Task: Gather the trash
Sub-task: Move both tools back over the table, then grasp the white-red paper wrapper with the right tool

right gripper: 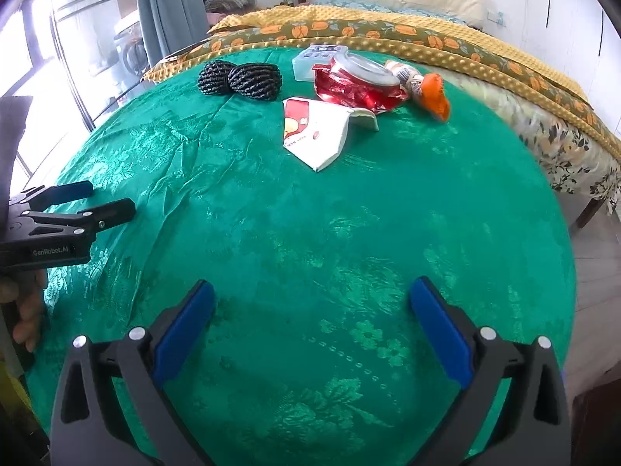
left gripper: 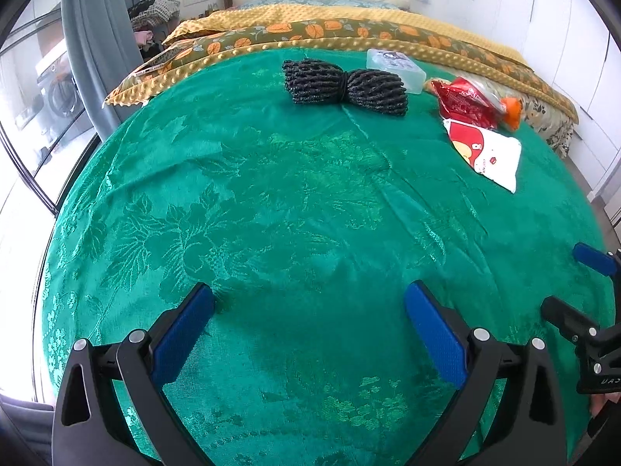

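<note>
Above the near edge of the green tabletop [left gripper: 271, 202], left gripper [left gripper: 310, 303] and right gripper [right gripper: 312, 299] hover, fingers spread wide, holding nothing. Toward the far edge lie a black foam net [left gripper: 345, 85], red wrapper [right gripper: 353, 83] and white packet [right gripper: 316, 132].

Far ahead of the left fingers [left gripper: 202, 306], the net bundle [left gripper: 345, 86] lies on the desk [left gripper: 271, 202]. Right of it sit the plastic box [left gripper: 396, 70], the crumpled wrapper [left gripper: 464, 103] and, nearer, the flat packet [left gripper: 487, 153]. Behind the desk stands the bed [left gripper: 349, 27].
</note>
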Action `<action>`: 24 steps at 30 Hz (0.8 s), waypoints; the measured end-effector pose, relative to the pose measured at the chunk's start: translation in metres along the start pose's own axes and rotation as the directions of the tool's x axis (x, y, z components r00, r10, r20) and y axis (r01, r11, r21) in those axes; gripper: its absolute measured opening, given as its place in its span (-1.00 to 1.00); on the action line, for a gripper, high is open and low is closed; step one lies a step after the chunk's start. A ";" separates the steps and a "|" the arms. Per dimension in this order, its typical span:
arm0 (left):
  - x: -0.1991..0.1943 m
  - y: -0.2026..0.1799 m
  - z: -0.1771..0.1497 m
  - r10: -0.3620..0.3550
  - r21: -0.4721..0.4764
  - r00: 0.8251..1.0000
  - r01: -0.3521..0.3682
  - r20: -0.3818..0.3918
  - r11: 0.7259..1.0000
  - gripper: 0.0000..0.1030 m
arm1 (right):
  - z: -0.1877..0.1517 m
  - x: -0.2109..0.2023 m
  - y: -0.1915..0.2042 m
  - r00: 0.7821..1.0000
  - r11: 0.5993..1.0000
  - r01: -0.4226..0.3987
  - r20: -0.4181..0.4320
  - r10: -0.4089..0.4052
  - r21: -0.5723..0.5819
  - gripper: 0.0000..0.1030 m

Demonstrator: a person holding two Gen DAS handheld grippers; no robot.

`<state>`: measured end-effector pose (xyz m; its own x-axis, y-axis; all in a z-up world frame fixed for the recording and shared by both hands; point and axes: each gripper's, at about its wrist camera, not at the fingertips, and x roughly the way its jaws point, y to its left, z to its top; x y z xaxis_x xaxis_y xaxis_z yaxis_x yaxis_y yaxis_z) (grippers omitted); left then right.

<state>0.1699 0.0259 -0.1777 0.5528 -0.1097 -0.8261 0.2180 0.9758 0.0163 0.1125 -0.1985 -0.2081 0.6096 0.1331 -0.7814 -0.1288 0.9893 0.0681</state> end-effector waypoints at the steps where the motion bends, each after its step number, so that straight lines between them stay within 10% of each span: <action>1: 0.000 0.000 0.000 -0.001 -0.002 1.000 0.001 -0.001 1.000 0.91 | 0.000 0.000 -0.001 1.000 1.000 -0.003 0.000 0.003 0.002 0.91; 20: 0.001 0.001 0.000 -0.006 -0.006 1.000 0.006 0.000 1.000 0.92 | 0.092 0.050 -0.020 0.980 0.979 -0.195 -0.031 0.197 0.061 0.66; 24: 0.001 0.001 0.000 -0.007 -0.007 1.000 0.007 0.000 1.000 0.92 | 0.086 0.040 0.004 0.893 0.894 -0.447 -0.047 0.447 0.025 0.54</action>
<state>0.1701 0.0267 -0.1783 0.5511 -0.1165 -0.8263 0.2166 0.9762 0.0068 0.2038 -0.1844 -0.1859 0.4497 0.5588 -0.6968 -0.3684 0.8267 0.4252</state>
